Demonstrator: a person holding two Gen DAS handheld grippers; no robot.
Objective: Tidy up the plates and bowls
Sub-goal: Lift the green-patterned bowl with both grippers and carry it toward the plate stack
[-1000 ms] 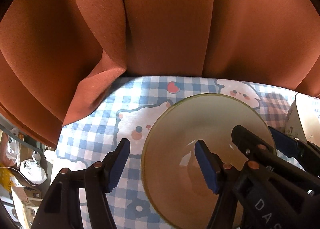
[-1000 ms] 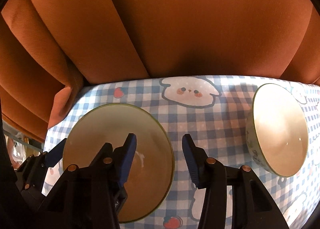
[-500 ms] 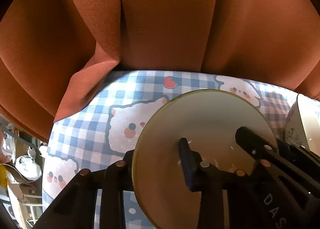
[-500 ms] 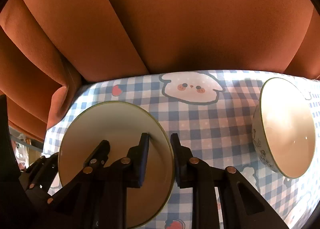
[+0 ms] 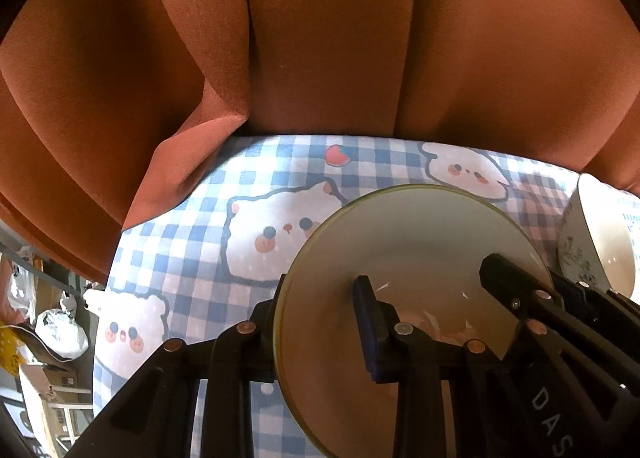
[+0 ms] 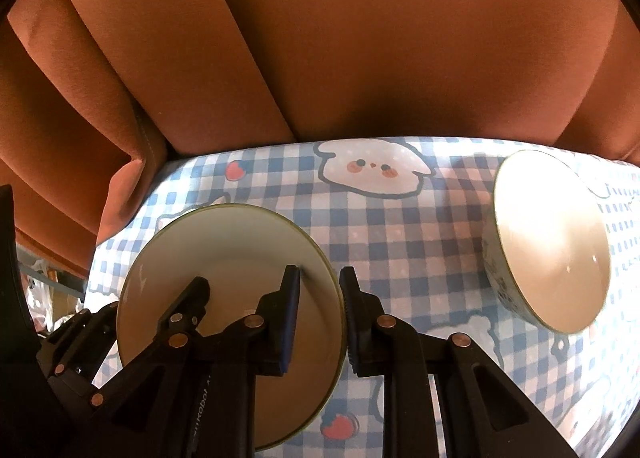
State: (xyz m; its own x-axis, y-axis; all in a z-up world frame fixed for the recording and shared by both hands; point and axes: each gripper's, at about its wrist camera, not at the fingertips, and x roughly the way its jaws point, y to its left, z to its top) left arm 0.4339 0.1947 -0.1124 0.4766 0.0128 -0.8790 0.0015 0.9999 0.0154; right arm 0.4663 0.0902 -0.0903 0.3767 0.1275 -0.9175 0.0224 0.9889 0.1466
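Observation:
A cream plate (image 5: 416,258) with a green rim is held between both grippers above the blue checked tablecloth (image 5: 192,254). My left gripper (image 5: 320,314) is shut on the plate's left rim. My right gripper (image 6: 320,290) is shut on the same plate (image 6: 224,254) at its right rim. The right gripper's fingers (image 5: 516,282) show at the plate's far side in the left wrist view. A cream bowl (image 6: 552,242) with a patterned outside sits on the cloth to the right, and shows in the left wrist view (image 5: 600,238).
An orange curtain (image 6: 360,38) hangs right behind the table's far edge. The table's left edge (image 5: 108,298) drops to a floor with bags and boxes (image 5: 60,330).
Both grippers have closed on the plate's opposite rims. The plate has risen and tilted off the cloth.

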